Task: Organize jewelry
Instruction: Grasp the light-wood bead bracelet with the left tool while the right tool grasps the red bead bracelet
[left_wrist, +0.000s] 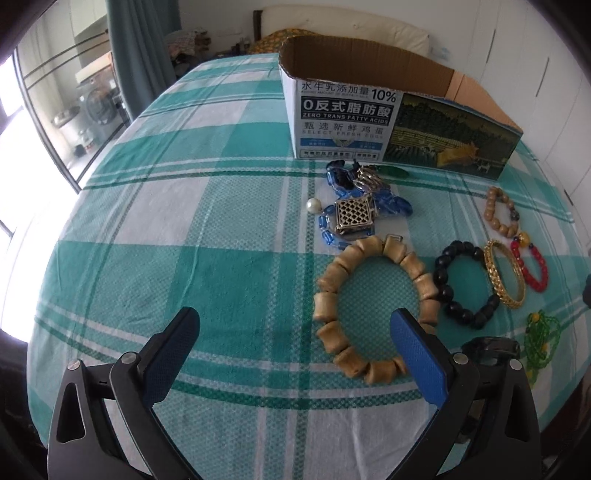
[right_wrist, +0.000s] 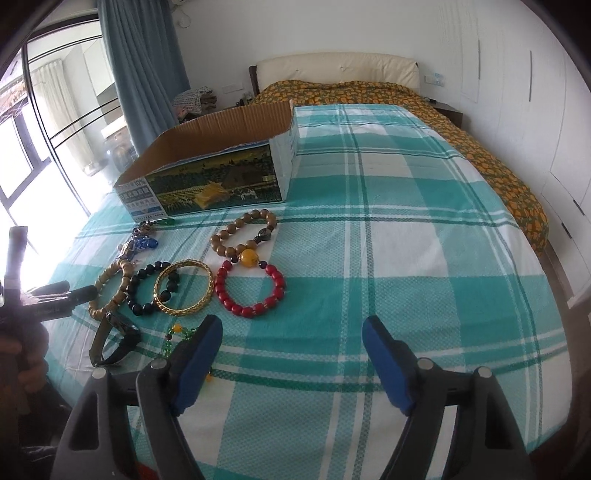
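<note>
Jewelry lies on a green-and-white checked cloth before an open cardboard box (left_wrist: 369, 122) (right_wrist: 207, 173). A chunky wooden bracelet (left_wrist: 325, 306) (right_wrist: 110, 284) lies just ahead of my open, empty left gripper (left_wrist: 295, 325), whose right finger overlaps its near edge. Beside it lie a black bead bracelet (left_wrist: 465, 280) (right_wrist: 147, 284), a gold bangle (left_wrist: 504, 273) (right_wrist: 184, 288), a red bead bracelet (left_wrist: 532, 269) (right_wrist: 251, 291) and a brown bead bracelet (left_wrist: 498, 214) (right_wrist: 243, 236). Blue beads with a silver square pendant (left_wrist: 354, 214) lie near the box. My right gripper (right_wrist: 291, 332) is open and empty.
A black wristband (right_wrist: 114, 343) and green beads (left_wrist: 543, 339) (right_wrist: 177, 332) lie at the cloth's near edge. A pearl (left_wrist: 313, 205) sits left of the blue beads. A bed with an orange-patterned cover (right_wrist: 480, 122) lies beyond; a window is on the left.
</note>
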